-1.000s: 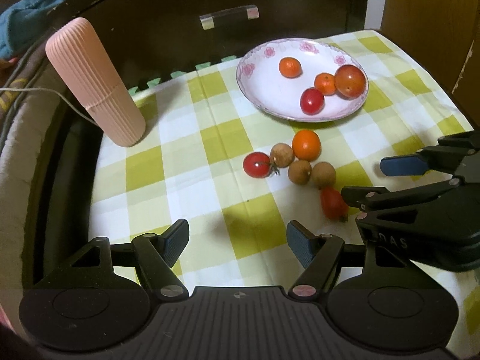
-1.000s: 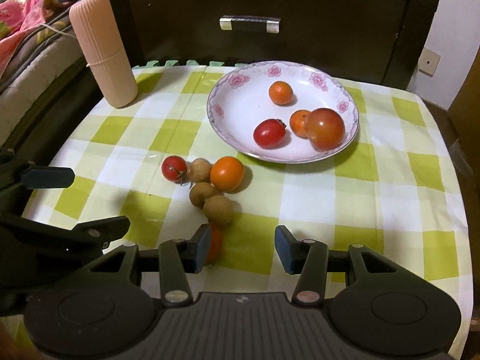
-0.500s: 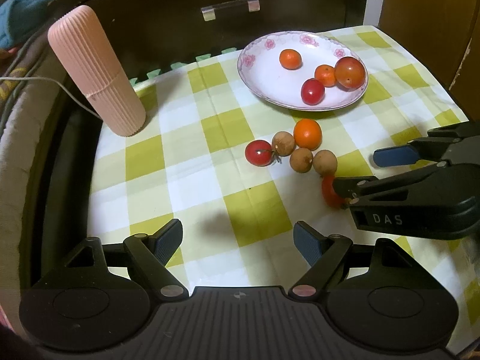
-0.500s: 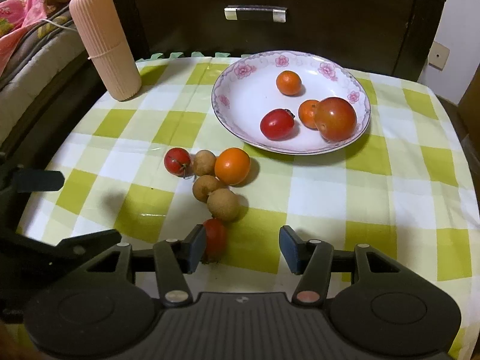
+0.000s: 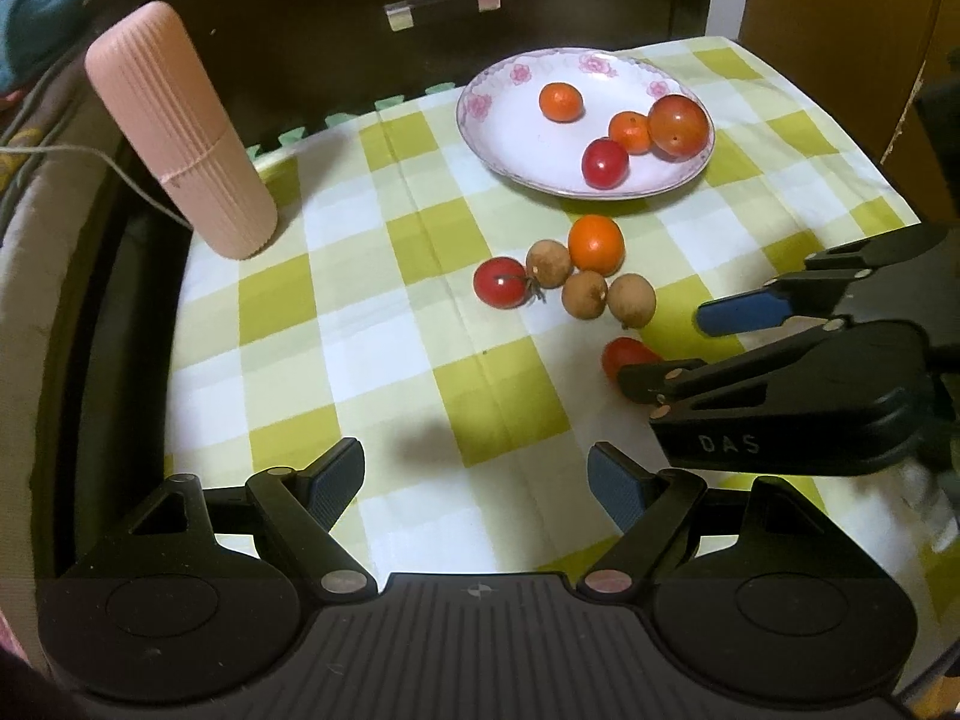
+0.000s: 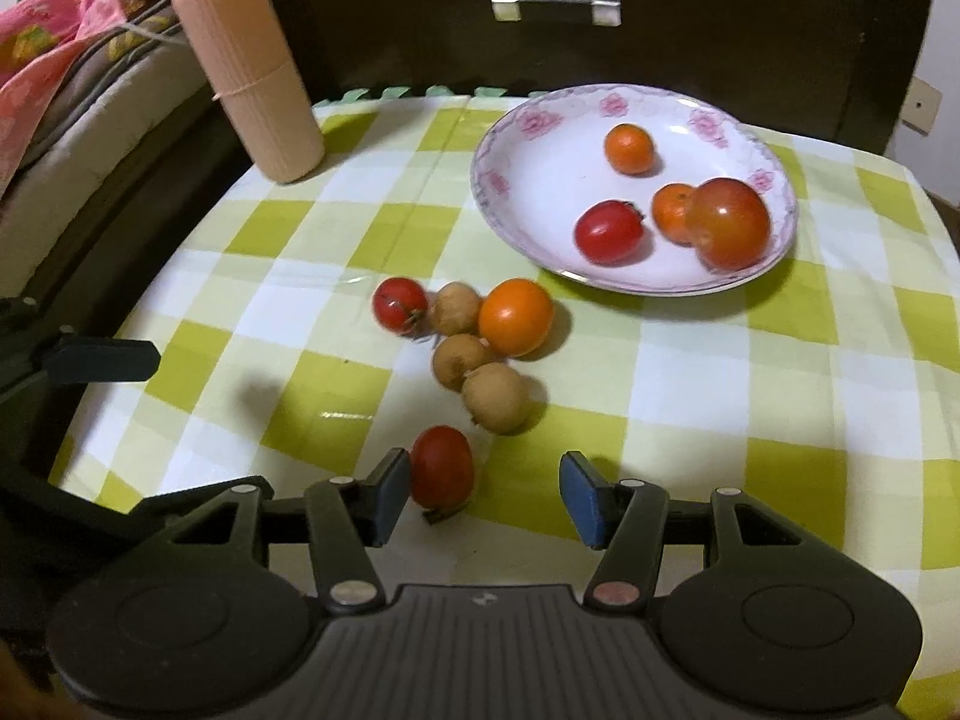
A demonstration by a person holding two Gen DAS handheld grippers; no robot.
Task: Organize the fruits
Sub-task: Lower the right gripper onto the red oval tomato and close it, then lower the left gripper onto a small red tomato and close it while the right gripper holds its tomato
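Note:
A white flowered plate holds two small oranges, a red tomato and a larger tomato. On the checked cloth in front of it lie a cherry tomato, an orange and three brown longans. A red oblong tomato lies nearest. My right gripper is open around it, the tomato right beside the left pad and far from the right pad. My left gripper stands open over bare cloth, holding nothing.
A pink ribbed cylinder stands at the cloth's back left corner. Behind the plate is a dark drawer front with a handle. Bedding lies to the left. The cloth's edge falls away on the right.
The right jaws widened, and the red oblong tomato now shows inside the left pad instead of behind it. The left jaws spread a little wider.

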